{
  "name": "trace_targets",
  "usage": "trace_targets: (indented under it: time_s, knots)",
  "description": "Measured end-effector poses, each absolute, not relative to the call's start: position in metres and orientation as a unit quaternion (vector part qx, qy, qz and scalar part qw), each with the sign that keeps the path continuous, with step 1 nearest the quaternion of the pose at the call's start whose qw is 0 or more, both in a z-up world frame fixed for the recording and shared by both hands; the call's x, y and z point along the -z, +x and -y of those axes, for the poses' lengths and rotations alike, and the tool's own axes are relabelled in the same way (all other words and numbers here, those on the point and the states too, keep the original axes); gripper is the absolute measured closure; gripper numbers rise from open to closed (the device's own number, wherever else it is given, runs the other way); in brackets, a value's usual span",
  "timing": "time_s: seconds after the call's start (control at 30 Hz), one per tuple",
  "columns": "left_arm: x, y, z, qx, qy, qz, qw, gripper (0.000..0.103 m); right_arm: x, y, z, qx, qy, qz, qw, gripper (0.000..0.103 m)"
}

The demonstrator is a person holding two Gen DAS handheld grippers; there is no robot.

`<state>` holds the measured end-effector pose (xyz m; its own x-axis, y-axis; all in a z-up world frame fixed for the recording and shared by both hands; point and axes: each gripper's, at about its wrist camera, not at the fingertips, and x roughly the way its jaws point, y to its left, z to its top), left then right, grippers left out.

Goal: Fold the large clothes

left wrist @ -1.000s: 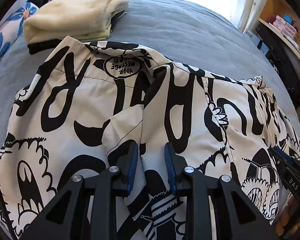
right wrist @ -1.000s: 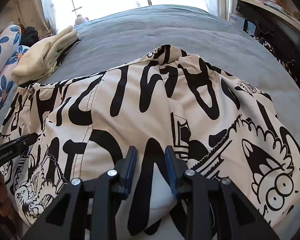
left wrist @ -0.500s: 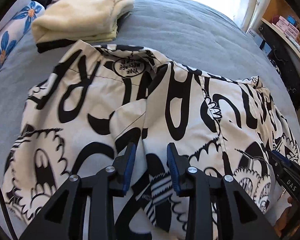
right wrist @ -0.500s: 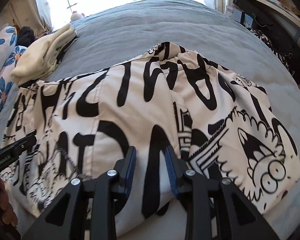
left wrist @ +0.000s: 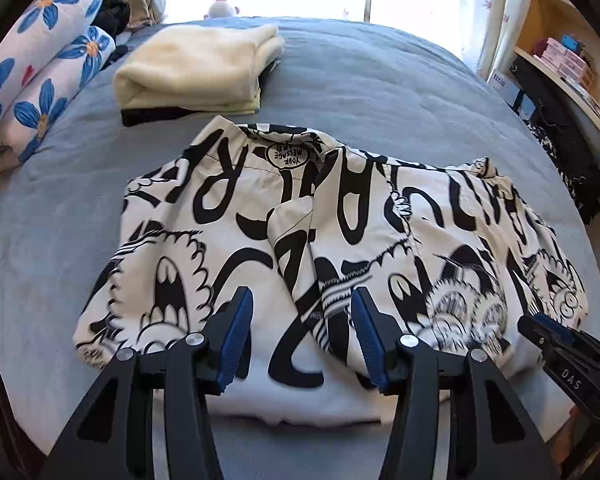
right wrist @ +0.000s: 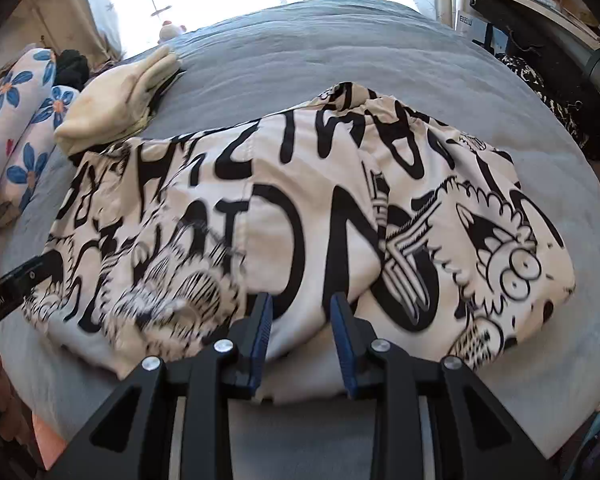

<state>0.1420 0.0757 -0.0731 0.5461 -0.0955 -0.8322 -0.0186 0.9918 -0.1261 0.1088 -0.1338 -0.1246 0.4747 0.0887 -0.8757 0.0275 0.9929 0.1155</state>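
Note:
A large white garment (left wrist: 220, 208) printed with black cartoon lettering lies folded on the grey-blue bed (left wrist: 360, 80). My left gripper (left wrist: 301, 300) hovers over its near edge. Its jaws are opening, stand wide apart, and the cloth lies below them untouched. In the right wrist view the same garment (right wrist: 300, 184) spreads across the bed. My right gripper (right wrist: 301, 304) has its blue pads close together, shut on a fold of white cloth at the near hem. Each gripper's tip shows at the edge of the other's view: right gripper (left wrist: 560, 344), left gripper (right wrist: 16, 280).
A folded cream garment (left wrist: 196, 68) sits on a dark one behind the printed garment. Blue-flowered pillows (left wrist: 40, 80) line the left side. A shelf (left wrist: 560, 64) and dark cloth (left wrist: 572, 168) stand past the bed's right edge. A window is beyond the bed.
My left gripper's jaws have widened and let go of the cloth. Both grippers have risen and drawn back, so more of the garment and bed now show.

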Motion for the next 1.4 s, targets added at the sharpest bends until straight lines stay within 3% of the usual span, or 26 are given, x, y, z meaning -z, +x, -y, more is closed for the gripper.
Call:
trace_targets:
  time_s: [0.13, 0.6, 0.93, 1.07, 1.4]
  knots:
    - [0.060, 0.118, -0.081, 0.024, -0.059, -0.464, 0.883, 0.046, 0.117, 0.092, 0.126, -0.028, 0.044, -0.505, 0.862, 0.073]
    - [0.068, 0.076, -0.097, 0.037, -0.097, -0.481, 0.870, 0.045, 0.098, 0.058, 0.102, -0.064, 0.018, -0.473, 0.879, 0.073]
    - [0.114, 0.067, -0.125, 0.055, -0.185, -0.512, 0.837, 0.044, 0.080, 0.046, 0.095, -0.076, 0.029, -0.414, 0.907, 0.073]
    - [0.144, 0.065, -0.152, 0.067, -0.273, -0.491, 0.824, 0.044, 0.079, 0.051, 0.090, -0.083, 0.025, -0.410, 0.908, 0.073]
    - [0.175, 0.091, -0.176, 0.032, -0.328, -0.448, 0.831, 0.044, 0.088, 0.062, 0.079, -0.094, 0.017, -0.418, 0.903, 0.073]
